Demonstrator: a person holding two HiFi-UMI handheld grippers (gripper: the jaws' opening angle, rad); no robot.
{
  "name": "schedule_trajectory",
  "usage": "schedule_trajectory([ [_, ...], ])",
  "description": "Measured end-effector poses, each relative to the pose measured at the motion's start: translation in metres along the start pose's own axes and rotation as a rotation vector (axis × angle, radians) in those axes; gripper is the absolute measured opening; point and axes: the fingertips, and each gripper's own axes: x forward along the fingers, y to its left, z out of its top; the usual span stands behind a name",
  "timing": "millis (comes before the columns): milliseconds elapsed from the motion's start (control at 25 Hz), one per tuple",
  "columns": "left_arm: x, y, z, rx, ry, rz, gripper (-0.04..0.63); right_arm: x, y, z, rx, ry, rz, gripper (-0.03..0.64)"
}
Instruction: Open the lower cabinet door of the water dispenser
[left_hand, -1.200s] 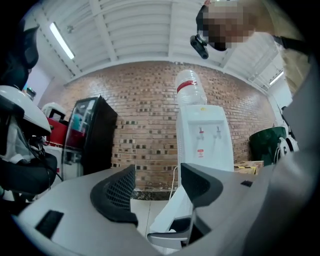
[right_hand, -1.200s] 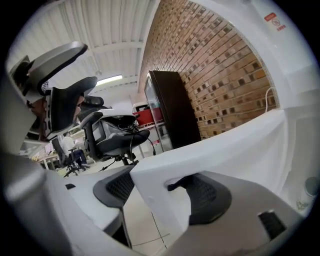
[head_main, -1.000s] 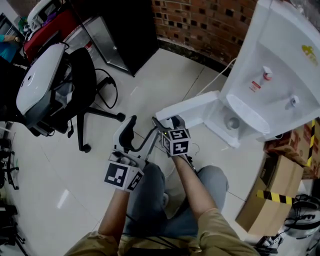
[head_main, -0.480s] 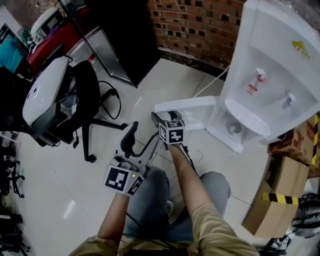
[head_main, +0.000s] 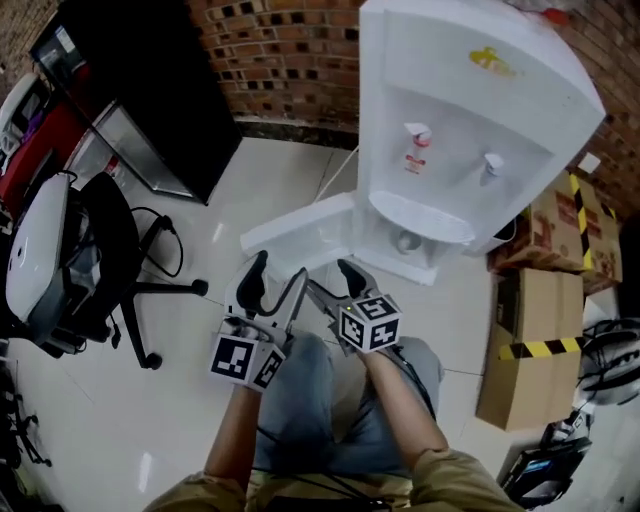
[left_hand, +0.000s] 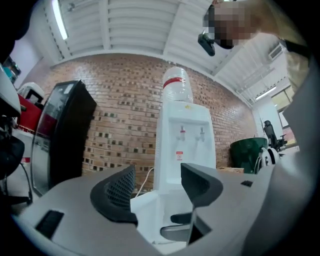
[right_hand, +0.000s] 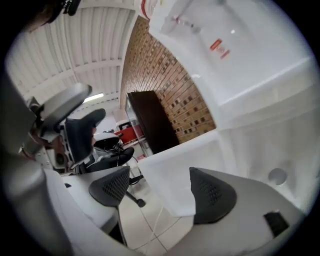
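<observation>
Facing the open lower cabinet door (head_main: 300, 232), left gripper (head_main: 275, 278) jaws gape; right gripper (head_main: 332, 283) jaws, empty, have just been opening.

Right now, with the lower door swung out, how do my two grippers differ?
The left gripper faces the water dispenser squarely; the right gripper is rolled, so the dispenser slants in its view. The right gripper sits nearer the open lower cabinet door; the left gripper hangs further back. Both stand open with nothing between the jaws; the right gripper's have just been opening.
</observation>
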Motion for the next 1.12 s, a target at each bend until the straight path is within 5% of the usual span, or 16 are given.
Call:
schedule_trajectory([
  [320, 0.038, -0.055, -0.038, 0.003, 0.060, -0.105, 0.276, -0.168, -0.078, 0.058, -0.239, -0.224, -0.392, 0.409],
  [560, 0.048, -0.087, -0.061, 0.022, 0.099, -0.150, 0.276, -0.256, -0.096, 0.088, -0.262, -0.379, -0.658, 0.408],
  [840, 0.056, -0.098, -0.016, -0.046, 0.105, -0.178, 0.276, -0.286, -0.077, 0.138, -0.244, -0.402, -0.715, 0.408],
  [1120, 0.045, -0.123, 0.112, -0.022, 0.202, -0.205, 0.276, -0.321, 0.005, 0.250, -0.261, -0.364, -0.748, 0.408],
])
